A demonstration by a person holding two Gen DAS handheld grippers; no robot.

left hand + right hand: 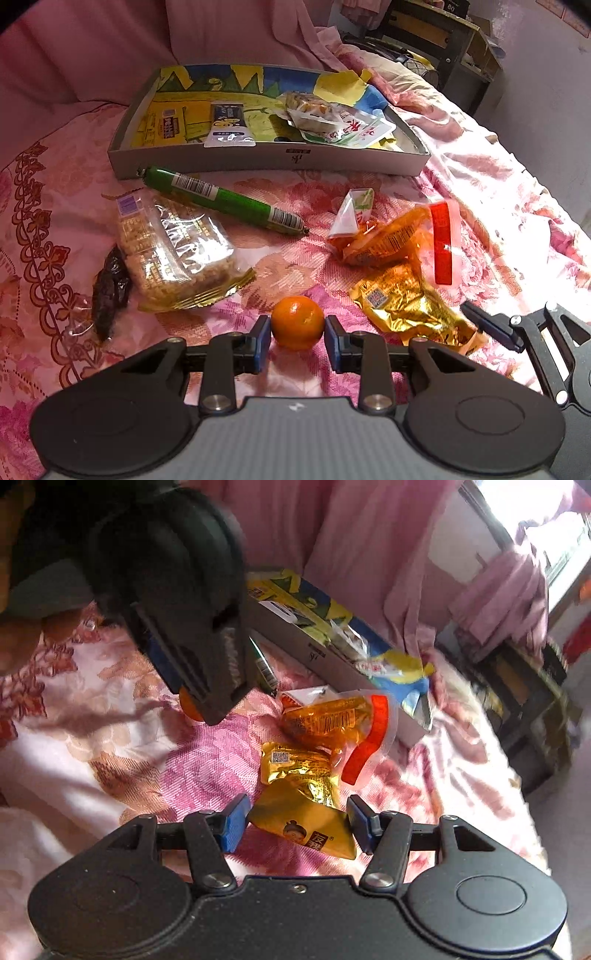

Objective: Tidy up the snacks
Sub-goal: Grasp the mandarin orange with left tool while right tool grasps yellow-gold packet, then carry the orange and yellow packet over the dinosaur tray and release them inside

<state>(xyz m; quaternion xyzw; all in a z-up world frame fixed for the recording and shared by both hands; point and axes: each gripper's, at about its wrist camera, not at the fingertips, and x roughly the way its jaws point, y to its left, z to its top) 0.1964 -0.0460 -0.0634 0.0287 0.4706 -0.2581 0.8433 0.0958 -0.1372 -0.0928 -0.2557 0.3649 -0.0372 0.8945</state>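
Between the blue pads of the left gripper (297,342) sits a small orange mandarin (297,322); both pads touch its sides, so the jaws are clamped on the fruit, which is just above the pink flowered bedspread (303,199). Right of it lies a gold foil packet (413,306), and behind that an orange snack bag (384,240) with a red strip. To the left are a clear pack of puffed rice bars (173,247) and a dark wrapped snack (110,291), touching each other. A green sausage stick (225,199) lies in front of the grey box (258,160), which holds several small packets.

From the right wrist view, the right gripper (297,825) has its jaws apart on both sides of the gold foil packet (301,812); whether the pads touch it is not clear.
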